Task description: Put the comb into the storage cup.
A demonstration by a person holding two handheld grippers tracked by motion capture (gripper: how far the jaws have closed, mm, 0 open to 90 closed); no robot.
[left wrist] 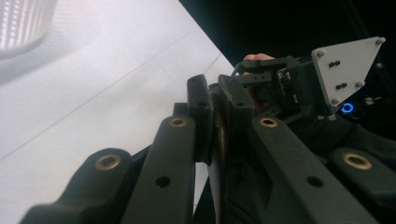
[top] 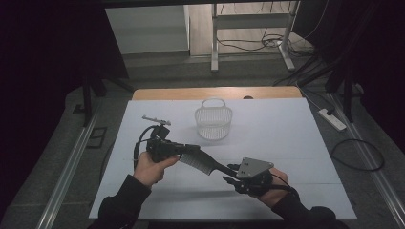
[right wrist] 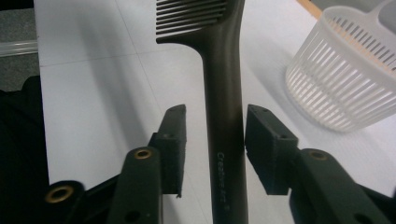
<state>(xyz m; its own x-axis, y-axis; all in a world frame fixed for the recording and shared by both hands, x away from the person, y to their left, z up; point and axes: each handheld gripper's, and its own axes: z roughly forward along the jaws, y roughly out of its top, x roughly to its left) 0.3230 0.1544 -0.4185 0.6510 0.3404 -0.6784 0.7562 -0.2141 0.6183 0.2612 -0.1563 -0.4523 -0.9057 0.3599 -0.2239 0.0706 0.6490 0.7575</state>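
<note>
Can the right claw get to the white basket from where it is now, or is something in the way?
Probably not directly. The comb lies between the open pads of the right claw, and the left claw holds its toothed end. The white basket stands beyond the comb, with bare table to the right.

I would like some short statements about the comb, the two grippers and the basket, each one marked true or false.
1. The left gripper is shut on the toothed end of the comb. True.
2. The fingers of the right gripper press on the comb's handle. False: they stand apart on either side of the handle with a gap on each side.
3. The comb lies inside the white basket. False: it is held above the table, apart from the basket.
4. The basket stands upright on the table beyond both grippers. True.
5. The comb is white. False: it is dark.
</note>
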